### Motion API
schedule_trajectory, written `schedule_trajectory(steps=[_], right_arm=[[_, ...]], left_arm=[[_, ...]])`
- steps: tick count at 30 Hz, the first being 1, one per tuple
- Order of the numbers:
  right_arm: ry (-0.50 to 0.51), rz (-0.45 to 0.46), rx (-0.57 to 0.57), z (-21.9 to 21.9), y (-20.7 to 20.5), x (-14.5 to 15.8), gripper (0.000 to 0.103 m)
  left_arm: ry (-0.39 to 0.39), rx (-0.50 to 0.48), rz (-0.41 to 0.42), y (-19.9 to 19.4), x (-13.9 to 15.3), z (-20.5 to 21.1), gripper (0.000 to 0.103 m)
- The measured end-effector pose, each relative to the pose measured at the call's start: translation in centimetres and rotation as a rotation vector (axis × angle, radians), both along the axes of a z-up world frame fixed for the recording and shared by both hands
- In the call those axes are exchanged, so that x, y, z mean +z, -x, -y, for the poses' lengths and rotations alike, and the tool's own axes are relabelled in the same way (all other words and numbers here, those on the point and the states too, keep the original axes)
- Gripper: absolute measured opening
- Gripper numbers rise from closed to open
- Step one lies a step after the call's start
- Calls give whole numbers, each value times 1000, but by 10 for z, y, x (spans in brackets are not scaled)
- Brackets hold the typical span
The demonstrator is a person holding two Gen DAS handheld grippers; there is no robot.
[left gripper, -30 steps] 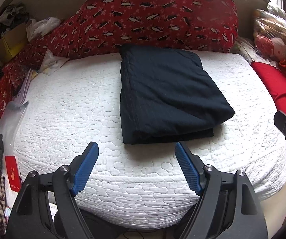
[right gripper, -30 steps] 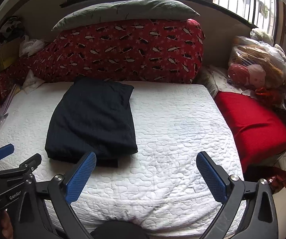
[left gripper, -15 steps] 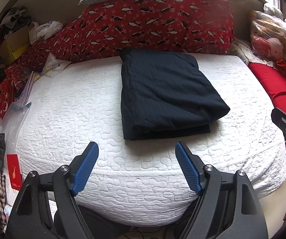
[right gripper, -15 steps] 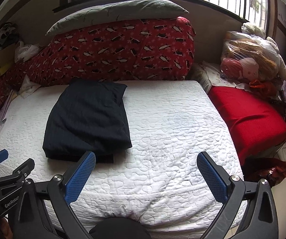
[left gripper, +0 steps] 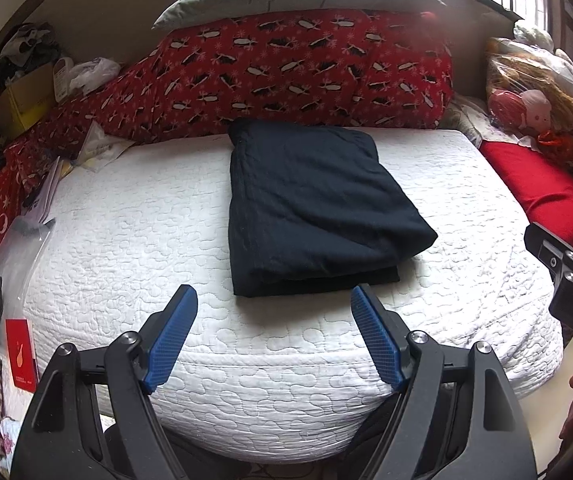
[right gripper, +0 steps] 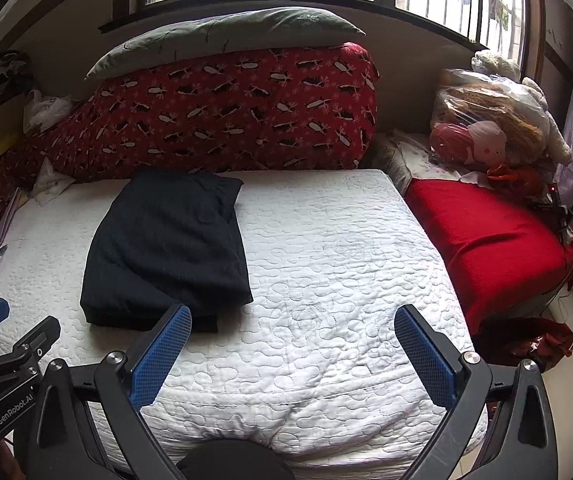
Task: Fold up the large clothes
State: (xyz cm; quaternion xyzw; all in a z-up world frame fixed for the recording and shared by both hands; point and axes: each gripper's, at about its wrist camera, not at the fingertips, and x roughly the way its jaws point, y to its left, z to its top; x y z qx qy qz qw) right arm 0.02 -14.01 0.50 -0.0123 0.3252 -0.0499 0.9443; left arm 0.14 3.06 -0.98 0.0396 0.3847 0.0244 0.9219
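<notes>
A dark navy garment [left gripper: 318,208] lies folded into a thick rectangle on the white quilted mattress [left gripper: 126,240]; in the right wrist view it [right gripper: 170,248] lies left of centre. My left gripper [left gripper: 273,312] is open and empty, held off the mattress's near edge, just short of the garment's front edge. My right gripper [right gripper: 292,328] is open and empty, to the right of the garment above the mattress's near part [right gripper: 346,280]. Each gripper's body shows at the edge of the other's view.
A red penguin-print bedding roll [right gripper: 222,116] with a grey pillow [right gripper: 226,36] on top lines the wall behind. A red cushion [right gripper: 486,236] and bagged soft toys [right gripper: 490,128] lie right. Papers, a plastic bag and clutter [left gripper: 26,216] lie left.
Both grippers have drawn back from the bed and tilted up a little, so the garment looks farther off. Both stay open and empty. The garment has not moved.
</notes>
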Motion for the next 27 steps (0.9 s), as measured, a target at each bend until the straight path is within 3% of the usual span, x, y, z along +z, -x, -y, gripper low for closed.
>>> schedule_trajectory(steps=[27], right_arm=[[-12, -7, -3, 8, -5, -3, 102]], left_arm=[[-4, -14, -31, -4, -12, 15, 79]])
